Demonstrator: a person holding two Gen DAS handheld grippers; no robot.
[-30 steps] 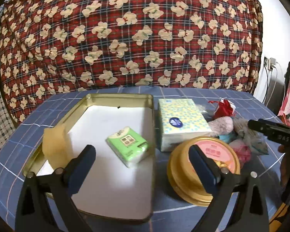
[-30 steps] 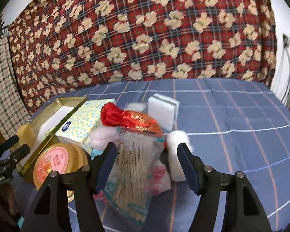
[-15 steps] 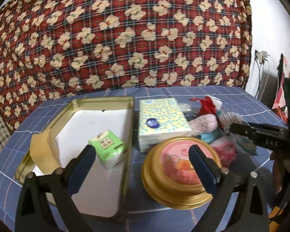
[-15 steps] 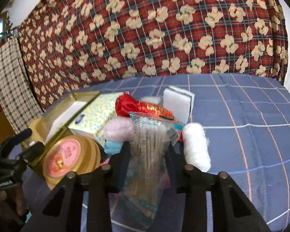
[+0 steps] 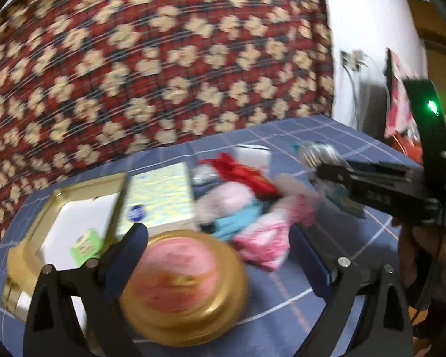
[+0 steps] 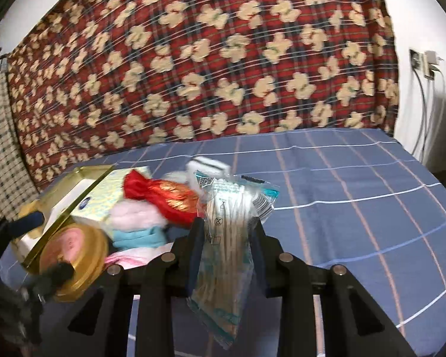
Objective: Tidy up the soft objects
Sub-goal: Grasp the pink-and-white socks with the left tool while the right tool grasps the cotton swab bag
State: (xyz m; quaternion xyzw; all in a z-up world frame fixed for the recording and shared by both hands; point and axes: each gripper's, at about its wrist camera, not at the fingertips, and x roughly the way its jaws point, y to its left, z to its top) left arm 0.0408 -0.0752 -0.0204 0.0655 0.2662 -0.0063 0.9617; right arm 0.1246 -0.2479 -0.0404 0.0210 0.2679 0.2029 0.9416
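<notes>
Right gripper (image 6: 225, 239): I've got it clamped on the bag of cotton swabs (image 6: 226, 238), pinched mid-bag so it hangs clear of the pile.
Left gripper (image 5: 220, 248): spread wide, holding nothing, waiting above the round tin (image 5: 183, 287).
Pile: red pouch (image 6: 160, 195) and pink fluff (image 6: 135, 215) at 10 o'clock of my swabs.
Tray (image 5: 29, 267): at 9 o'clock in the left view, probably where the swabs go.

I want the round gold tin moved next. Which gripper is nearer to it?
Left. The left gripper is open with the round gold tin right between its fingers. The right gripper is off to the tin's right, shut on the cotton swab bag.
</notes>
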